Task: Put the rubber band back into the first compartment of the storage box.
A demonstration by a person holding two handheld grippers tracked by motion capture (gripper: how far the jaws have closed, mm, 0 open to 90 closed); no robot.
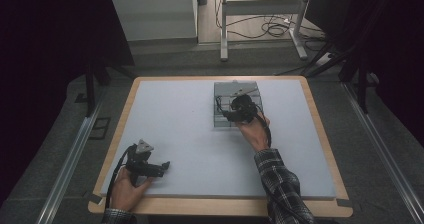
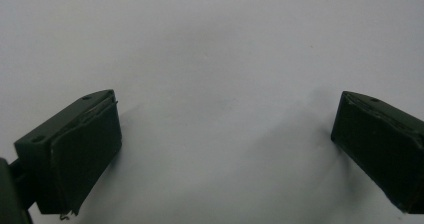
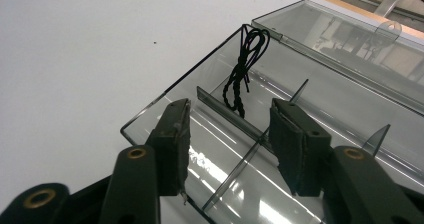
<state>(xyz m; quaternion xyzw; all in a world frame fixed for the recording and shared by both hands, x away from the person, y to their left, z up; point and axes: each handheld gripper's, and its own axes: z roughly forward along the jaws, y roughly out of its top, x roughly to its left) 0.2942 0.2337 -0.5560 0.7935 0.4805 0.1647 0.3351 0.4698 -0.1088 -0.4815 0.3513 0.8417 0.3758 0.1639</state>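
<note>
- A clear plastic compartment box (image 3: 280, 109) sits toward the far right of the grey-padded counter (image 1: 190, 134), its lid (image 3: 340, 39) folded open at the back.
- A bundled black cord (image 3: 243, 71) lies in 1 corner compartment, its looped end leaning against the wall.
- The right claw (image 3: 227, 134) hovers over the box just short of the cord, jaws partly apart, nothing between them.
- The left claw (image 2: 225, 144) rests low over bare padding at the near left, jaws wide apart and empty.
- Judged advice: lift the right claw straight up so it clears the thin dividers (image 3: 235, 121) without snagging the cord, and keep the box from sliding.
</note>
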